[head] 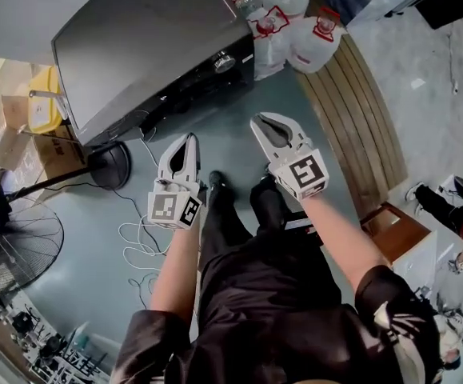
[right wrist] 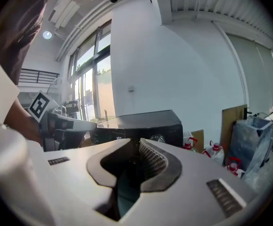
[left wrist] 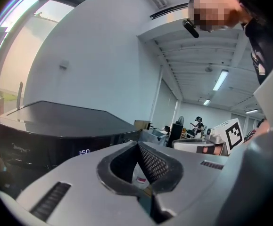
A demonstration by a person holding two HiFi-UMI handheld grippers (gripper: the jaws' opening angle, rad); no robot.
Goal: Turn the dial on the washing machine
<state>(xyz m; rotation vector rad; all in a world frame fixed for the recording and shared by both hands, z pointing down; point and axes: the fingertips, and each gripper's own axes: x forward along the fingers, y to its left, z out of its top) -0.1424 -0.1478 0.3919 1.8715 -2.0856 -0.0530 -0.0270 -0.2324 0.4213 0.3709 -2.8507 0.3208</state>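
Reading this as the approach step, dial not yet touched. At the upper left of the head view the washing machine sits with its dark lid shut; the dial is the round knob on the front panel at its right end, and it also peeks above the jaws in the right gripper view. Below it, mid-frame, the left gripper hangs over the floor with its jaws together on nothing, well apart from the panel. Right of that, the right gripper points toward the machine, jaws narrow with the tips meeting, nothing between them. It's the nearer one to the dial but also well apart. My take on the next move: step in, open the right jaws wide enough to straddle the knob, line up square on it, close, then rotate.
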